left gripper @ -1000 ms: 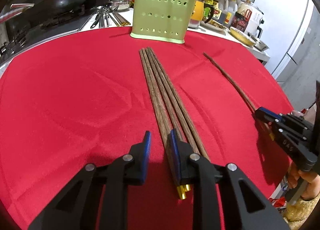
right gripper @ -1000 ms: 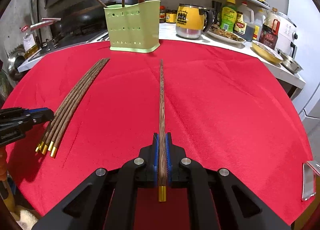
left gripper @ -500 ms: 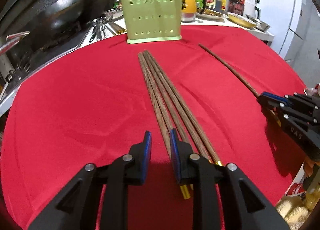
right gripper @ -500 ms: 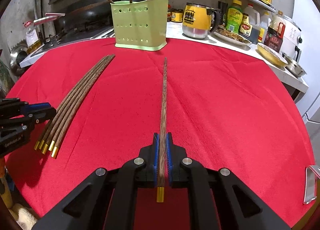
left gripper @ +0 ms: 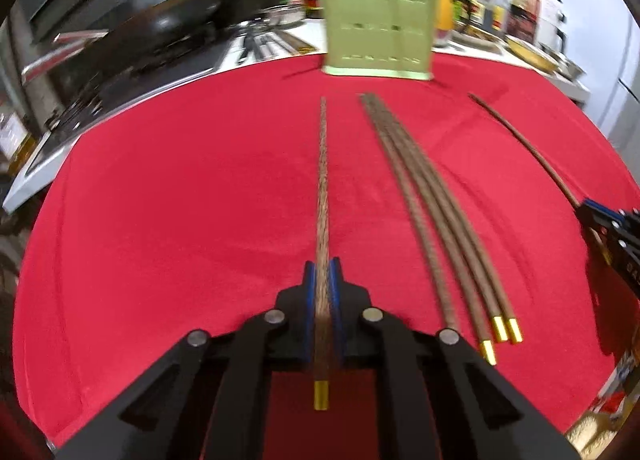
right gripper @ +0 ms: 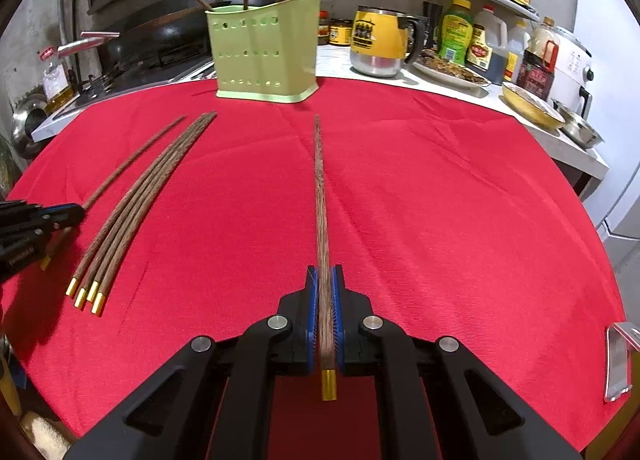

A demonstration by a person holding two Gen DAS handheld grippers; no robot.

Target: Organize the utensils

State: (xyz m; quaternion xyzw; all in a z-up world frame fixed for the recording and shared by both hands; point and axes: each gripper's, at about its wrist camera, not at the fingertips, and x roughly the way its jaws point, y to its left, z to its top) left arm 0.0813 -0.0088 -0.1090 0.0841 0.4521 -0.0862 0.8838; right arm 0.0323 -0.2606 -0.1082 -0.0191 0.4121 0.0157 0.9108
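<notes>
Left gripper (left gripper: 322, 284) just clamped shut on one chopstick (left gripper: 322, 196), pulled away from the bundle (left gripper: 432, 220) now at its 2 o'clock. Right gripper (right gripper: 325, 292) held shut on another chopstick (right gripper: 321, 196). Both probably ready for the green holder (right gripper: 266, 56) at 12 o'clock.

No legible txt; bottle labels (right gripper: 452, 42) too small/blurred to read

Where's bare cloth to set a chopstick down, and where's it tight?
Bare: red cloth right of the right tongs' chopstick, out to the table edge; also the strip between it and the loose chopsticks. Tight: left side, where the left tongs grip a chopstick beside the bundle, and the counter past the green holder.
</notes>
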